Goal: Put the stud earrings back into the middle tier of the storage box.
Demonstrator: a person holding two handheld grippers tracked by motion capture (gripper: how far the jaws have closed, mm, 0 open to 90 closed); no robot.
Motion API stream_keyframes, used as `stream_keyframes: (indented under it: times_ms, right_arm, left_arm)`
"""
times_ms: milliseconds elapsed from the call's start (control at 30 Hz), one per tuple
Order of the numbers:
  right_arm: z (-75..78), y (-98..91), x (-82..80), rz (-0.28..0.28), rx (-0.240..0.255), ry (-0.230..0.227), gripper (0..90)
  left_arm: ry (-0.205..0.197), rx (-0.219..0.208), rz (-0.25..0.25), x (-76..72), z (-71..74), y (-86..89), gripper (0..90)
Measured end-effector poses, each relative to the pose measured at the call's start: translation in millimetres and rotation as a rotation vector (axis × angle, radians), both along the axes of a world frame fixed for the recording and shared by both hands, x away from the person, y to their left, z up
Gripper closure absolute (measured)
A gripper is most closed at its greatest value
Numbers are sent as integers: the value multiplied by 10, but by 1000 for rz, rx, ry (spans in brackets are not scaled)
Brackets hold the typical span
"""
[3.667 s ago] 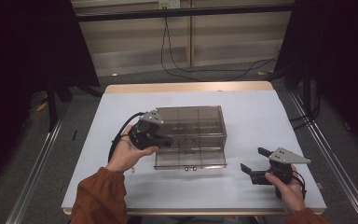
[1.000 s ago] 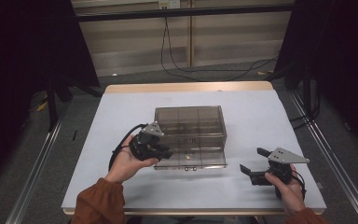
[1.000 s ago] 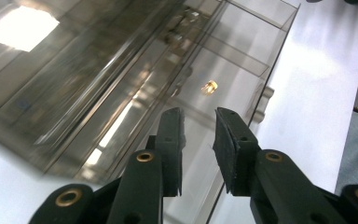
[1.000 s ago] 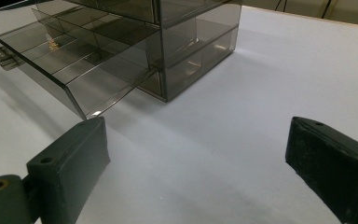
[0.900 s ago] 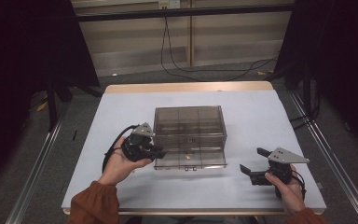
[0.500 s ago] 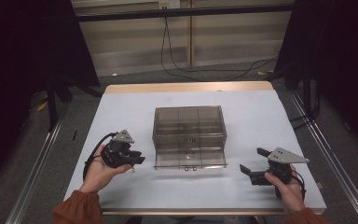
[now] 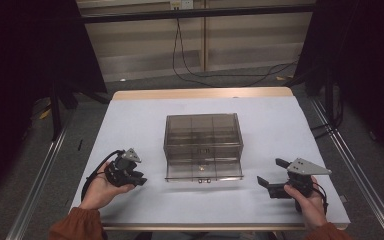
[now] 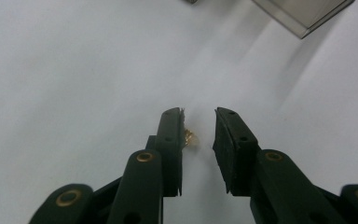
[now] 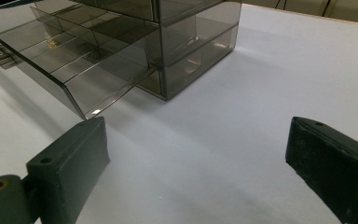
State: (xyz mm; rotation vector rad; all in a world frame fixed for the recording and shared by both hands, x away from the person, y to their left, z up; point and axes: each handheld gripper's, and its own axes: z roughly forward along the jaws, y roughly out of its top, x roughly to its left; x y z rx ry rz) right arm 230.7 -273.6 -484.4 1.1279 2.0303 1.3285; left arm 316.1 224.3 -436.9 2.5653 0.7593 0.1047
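Tiny gold piece (image 8: 189,138) sits against one pad of the left gripper (image 8: 199,122), low over the bench (image 7: 145,125).
Its narrow jaws aren't clamping it; right gripper (image 7: 274,181) gapes wide, empty, near the smoky drawer box (image 7: 203,145).

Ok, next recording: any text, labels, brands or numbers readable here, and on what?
None can be read.
The smoky plastic drawer box, its pulled-out drawer, the left gripper, the right gripper and the white table show no lettering.
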Motion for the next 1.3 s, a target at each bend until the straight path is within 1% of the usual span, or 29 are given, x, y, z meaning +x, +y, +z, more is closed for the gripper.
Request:
stream_keyframes:
  times_ms: [33, 100, 167, 233, 267, 333, 367, 433, 533, 567, 600, 700, 800, 867, 900, 933, 967, 1000, 1033, 1067, 1100, 1133, 1167, 1267, 1300]
  right_arm:
    - [0, 0, 0, 0, 0, 0, 52]
    - [0, 1, -1, 1, -1, -2, 52]
    - [1, 1, -2, -1, -3, -4, 52]
    - [1, 1, -1, -2, -4, -3, 52]
    - [0, 0, 1, 0, -3, -2, 52]
    - [0, 1, 1, 0, -1, 1, 52]
    - [0, 0, 1, -1, -2, 0, 52]
    - [0, 1, 0, 0, -3, -2, 52]
    - [0, 0, 0, 1, 0, 0, 52]
    - [0, 0, 0, 1, 0, 0, 52]
    - [0, 0, 0, 2, -1, -2, 52]
    - [0, 0, 0, 2, -1, -2, 52]
    - [0, 0, 1, 2, -3, -2, 52]
    - [0, 0, 1, 2, -3, -2, 52]
    - [0, 0, 1, 2, -3, -2, 52]
    - [0, 1, 1, 2, -3, -2, 52]
    - [0, 0, 1, 2, -3, -1, 52]
    - [0, 0, 1, 2, -3, -1, 52]
    - [0, 0, 2, 1, -2, 0, 52]
    - [0, 0, 2, 1, -2, 1, 52]
    - [1, 0, 1, 1, 0, 2, 52]
    - [1, 0, 1, 1, 0, 2, 52]
    - [0, 0, 1, 1, 0, 1, 52]
    - [0, 1, 1, 1, 0, 1, 52]
    - [0, 0, 1, 1, 0, 1, 52]
  left_arm:
    - [-5, 1, 6, -3, -8, 3, 744]
    - [3, 13, -6, 1, -23, 19, 760]
    - [6, 12, 0, -4, -37, 20, 763]
    - [11, 30, -12, -7, -59, 17, 765]
    - [11, 34, -9, -8, -65, 9, 768]
    - [16, 44, -20, 4, -84, -9, 780]
    - [22, 57, -14, 5, -91, -21, 780]
    - [26, 63, -19, 25, -115, -30, 780]
    - [28, 64, -16, 43, -132, -34, 780]
    - [27, 60, -6, 45, -138, -39, 780]
    - [38, 70, -7, 58, -133, -39, 796]
    - [42, 65, -8, 57, -134, -39, 848]
    - [36, 57, -1, 57, -139, -29, 854]
    - [39, 31, 16, 51, -149, -2, 856]
    - [39, 31, 16, 51, -149, -2, 857]
    - [46, 5, 26, 43, -153, 21, 857]
    - [49, -10, 29, 36, -147, 30, 857]
    - [41, -26, 42, 21, -146, 29, 858]
    - [30, -25, 28, 22, -129, 41, 858]
    - [30, -52, 38, 12, -117, 51, 858]
    - [30, -52, 38, 12, -117, 51, 858]
    - [28, -81, 38, 10, -106, 67, 858]
    - [12, -95, 54, -10, -90, 80, 859]
    - [4, -124, 58, -50, -74, 83, 859]
    - [-5, -137, 53, -58, -74, 83, 859]
